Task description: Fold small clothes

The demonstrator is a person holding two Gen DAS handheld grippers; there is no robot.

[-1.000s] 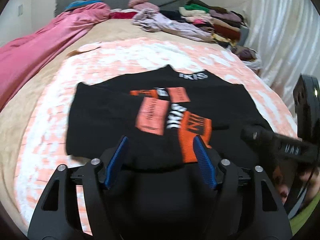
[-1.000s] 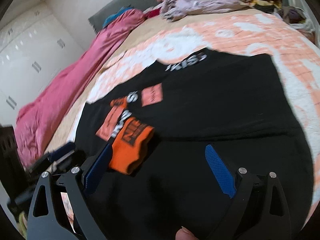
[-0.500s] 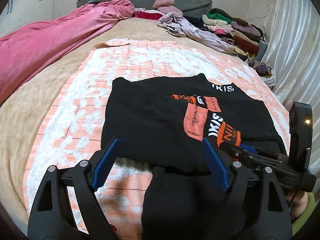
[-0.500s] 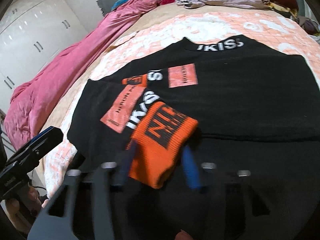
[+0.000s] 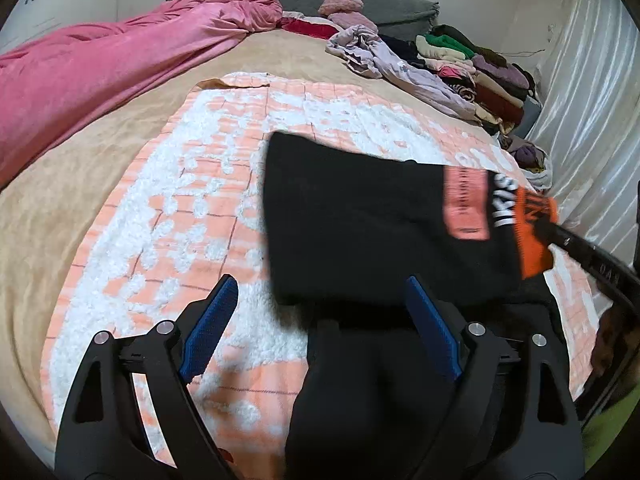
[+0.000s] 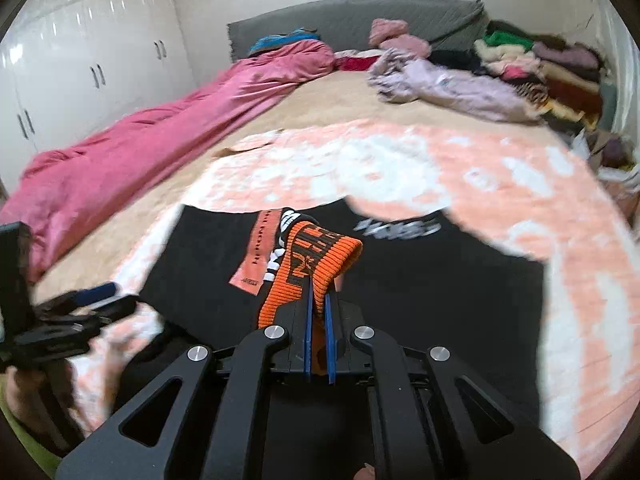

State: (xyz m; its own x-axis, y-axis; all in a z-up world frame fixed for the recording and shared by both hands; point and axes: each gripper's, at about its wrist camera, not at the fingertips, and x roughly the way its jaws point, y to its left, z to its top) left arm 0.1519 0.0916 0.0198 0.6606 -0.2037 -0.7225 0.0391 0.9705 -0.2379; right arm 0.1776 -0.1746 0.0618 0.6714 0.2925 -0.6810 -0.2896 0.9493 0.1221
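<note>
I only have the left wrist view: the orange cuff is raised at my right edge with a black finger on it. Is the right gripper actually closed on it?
Observer: Yes. The right wrist view shows the right gripper shut, with the orange cuff pinched between its blue pads.
Operator: Is the rest of the black top off the bed too?
Observer: No. The body of the black top lies on the peach blanket, with its white neck lettering facing up.

Black matt knit sweater with ribbed orange cuff; fluffy peach-and-white blanket; sheeny pink velvet quilt; glossy white wardrobe doors.
</note>
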